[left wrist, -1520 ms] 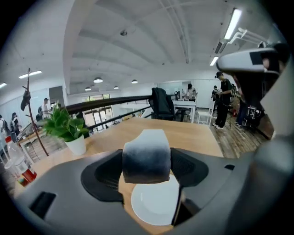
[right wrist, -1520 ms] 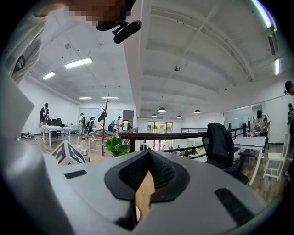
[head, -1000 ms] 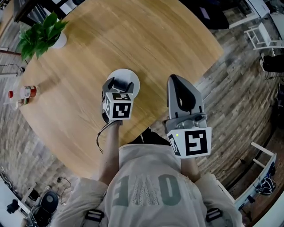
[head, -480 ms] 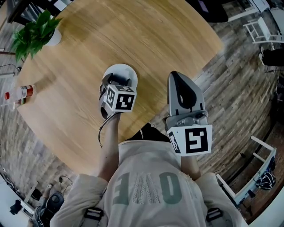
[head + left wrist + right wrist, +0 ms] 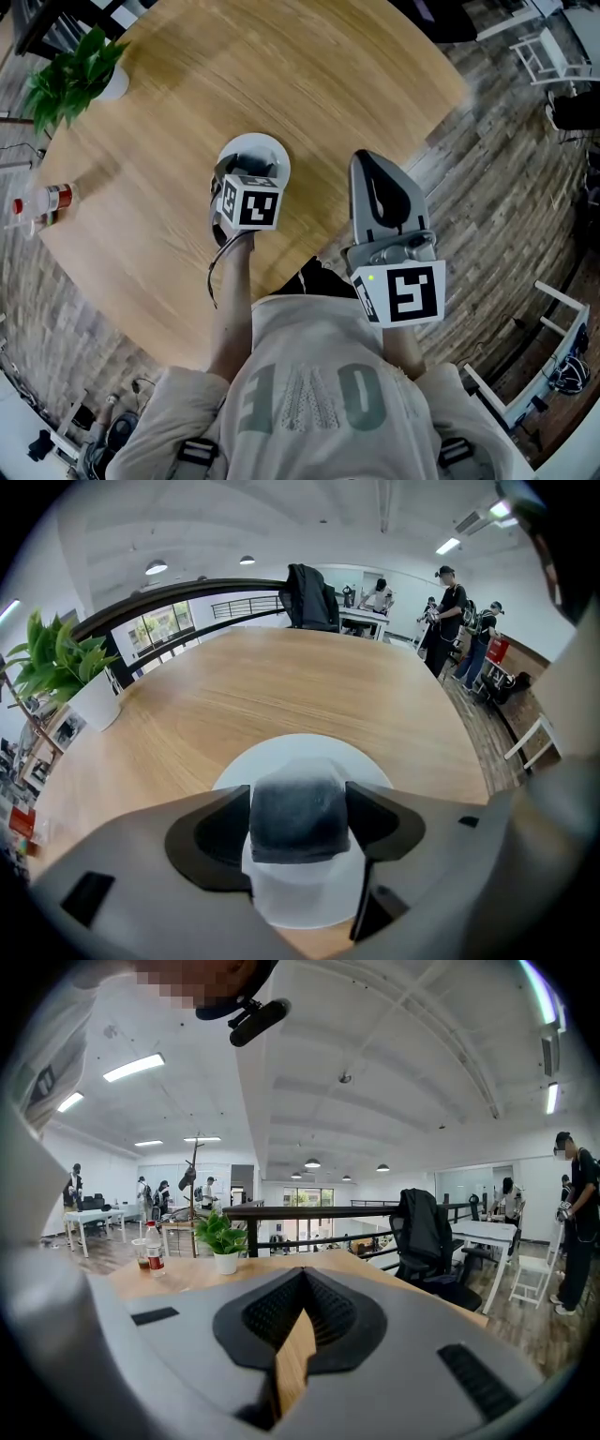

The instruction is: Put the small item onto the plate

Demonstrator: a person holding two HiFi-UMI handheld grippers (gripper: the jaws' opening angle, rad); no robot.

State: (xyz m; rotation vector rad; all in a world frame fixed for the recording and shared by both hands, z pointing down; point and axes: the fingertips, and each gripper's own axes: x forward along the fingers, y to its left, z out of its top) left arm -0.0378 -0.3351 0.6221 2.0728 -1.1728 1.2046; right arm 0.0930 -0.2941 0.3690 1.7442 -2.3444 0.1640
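Observation:
A small dark grey block (image 5: pixel 298 810) sits between the jaws of my left gripper (image 5: pixel 298 817), which is shut on it. Directly beyond and under it lies the white round plate (image 5: pixel 281 754); whether the block touches the plate I cannot tell. In the head view the left gripper (image 5: pixel 246 174) reaches over the near half of the plate (image 5: pixel 253 147), and the block is hidden by it. My right gripper (image 5: pixel 372 167) hangs over the table's near right edge, jaws shut with nothing in them; between them (image 5: pixel 298 1324) only a thin strip of table shows.
The round wooden table (image 5: pixel 291 75) carries a potted plant (image 5: pixel 77 73) at the far left and a red-labelled bottle (image 5: pixel 42 199) at the left edge. A chair with a dark jacket (image 5: pixel 427 1232) stands past the table. People stand far off.
My left gripper with the block has edged a little further over the plate. The right gripper has barely shifted.

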